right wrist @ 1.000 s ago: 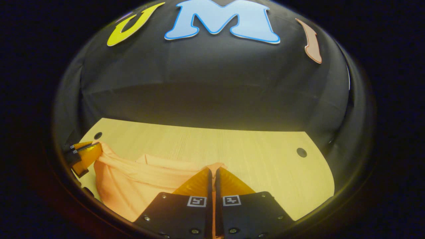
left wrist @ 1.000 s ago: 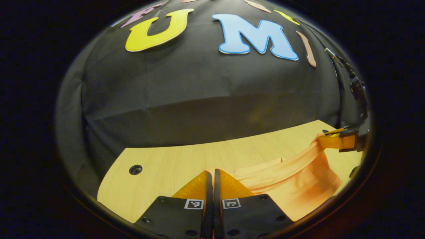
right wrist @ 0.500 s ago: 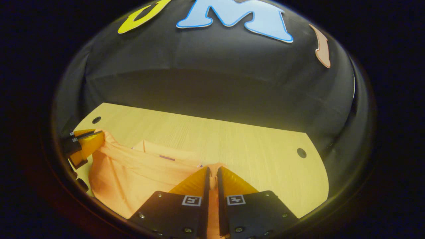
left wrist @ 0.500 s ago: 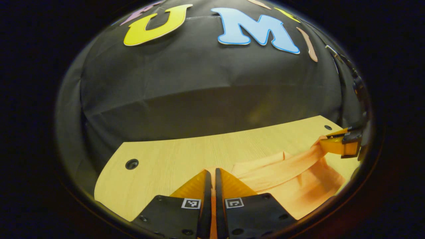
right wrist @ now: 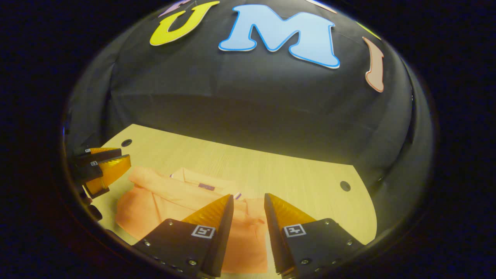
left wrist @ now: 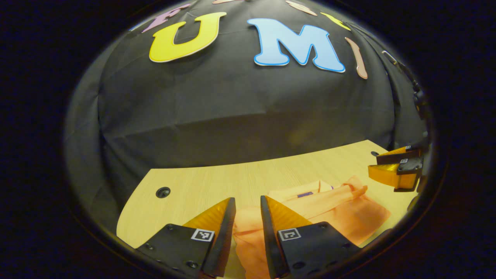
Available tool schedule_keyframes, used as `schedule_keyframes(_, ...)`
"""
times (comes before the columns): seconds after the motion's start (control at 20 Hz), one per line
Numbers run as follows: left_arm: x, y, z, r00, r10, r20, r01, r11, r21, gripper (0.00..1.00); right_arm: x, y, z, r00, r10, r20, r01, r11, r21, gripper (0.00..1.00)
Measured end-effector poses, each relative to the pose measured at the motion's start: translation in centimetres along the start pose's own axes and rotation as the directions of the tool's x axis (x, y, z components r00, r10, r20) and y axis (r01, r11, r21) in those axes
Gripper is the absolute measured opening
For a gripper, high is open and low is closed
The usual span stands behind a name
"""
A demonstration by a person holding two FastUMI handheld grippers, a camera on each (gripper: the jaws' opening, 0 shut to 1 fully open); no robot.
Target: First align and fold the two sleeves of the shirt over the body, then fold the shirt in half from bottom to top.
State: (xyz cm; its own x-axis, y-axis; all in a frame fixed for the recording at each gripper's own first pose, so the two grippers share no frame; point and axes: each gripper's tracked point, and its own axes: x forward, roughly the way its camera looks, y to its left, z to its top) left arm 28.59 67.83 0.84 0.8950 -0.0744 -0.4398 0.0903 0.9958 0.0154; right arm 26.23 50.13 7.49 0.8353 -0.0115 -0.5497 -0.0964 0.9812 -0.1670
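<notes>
An orange shirt [left wrist: 333,211] lies folded on the wooden table [left wrist: 217,182], collar with a small purple tag toward the far side. In the left gripper view my left gripper [left wrist: 248,203] is open just above the shirt's left corner, cloth showing between its fingers but not pinched. The right gripper [left wrist: 381,164] appears at the far right, open above the shirt's other corner. In the right gripper view the shirt [right wrist: 162,205] lies flat, my right gripper [right wrist: 248,199] stands open over its right edge, and the left gripper [right wrist: 116,157] hovers open at the left.
The light wooden table [right wrist: 294,178] ends at the black cloth wall behind. It has a round cable hole near each far corner: one [left wrist: 163,192] on the left, another [right wrist: 344,185] on the right. Bare tabletop lies beyond the shirt's collar.
Both grippers were shut on the shirt's lifted edge; now both have opened and let go. The carried edge has dropped onto the shirt, which lies folded flat.
</notes>
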Motion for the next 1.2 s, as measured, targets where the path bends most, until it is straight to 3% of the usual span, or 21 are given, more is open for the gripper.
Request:
schedule_keyframes(0.15, -3.0, -0.1, 0.4, 0.999, 0.027, 0.022, -0.027, 1.0, 0.0, 0.55, -2.8, -0.3, 1.5, 0.998, 0.014, 0.06, -0.017, 0.999, 0.045, 0.51)
schedule_keyframes(0.2, -4.2, -0.1, 0.5, 0.999, 0.041, 0.031, -0.041, 0.999, -0.007, 0.58, -3.8, -0.6, 1.7, 0.997, 0.011, 0.076, -0.015, 0.999, 0.049, 0.68)
schedule_keyframes(0.35, -7.2, -0.2, 1.0, 0.996, 0.064, 0.061, -0.062, 0.998, -0.032, 0.62, -6.5, -0.8, 2.3, 0.993, 0.026, 0.116, -0.033, 0.998, 0.059, 0.74)
schedule_keyframes(0.45, -9.3, -0.2, 1.6, 0.993, 0.083, 0.086, -0.078, 0.995, -0.062, 0.76, -8.5, -0.8, 2.4, 0.99, 0.039, 0.134, -0.05, 0.996, 0.074, 0.77)
schedule_keyframes(0.5, -10.3, -0.3, 1.9, 0.99, 0.093, 0.101, -0.086, 0.993, -0.078, 0.82, -9.6, -1.0, 2.6, 0.988, 0.045, 0.148, -0.057, 0.995, 0.081, 0.86)
schedule_keyframes(0.6, -12.3, -0.3, 2.6, 0.985, 0.111, 0.132, -0.097, 0.989, -0.108, 0.89, -11.8, -1.4, 2.5, 0.986, 0.049, 0.162, -0.063, 0.994, 0.086, 0.87)
schedule_keyframes(0.85, -17.4, -1.0, 4.7, 0.968, 0.133, 0.214, -0.104, 0.985, -0.14, 0.91, -17.0, -2.6, 2.2, 0.976, 0.043, 0.211, -0.057, 0.997, 0.059, 0.89)
schedule_keyframes(0.95, -19.5, -1.4, 5.5, 0.959, 0.138, 0.249, -0.105, 0.984, -0.143, 0.91, -19.1, -2.6, 2.6, 0.968, 0.053, 0.244, -0.066, 0.997, 0.045, 0.95)
schedule_keyframes(1.2, -24.0, -3.5, 6.6, 0.945, 0.128, 0.302, -0.092, 0.987, -0.131, 0.94, -22.9, -3.7, 3.3, 0.947, 0.04, 0.317, -0.046, 0.999, 0.013, 0.95)
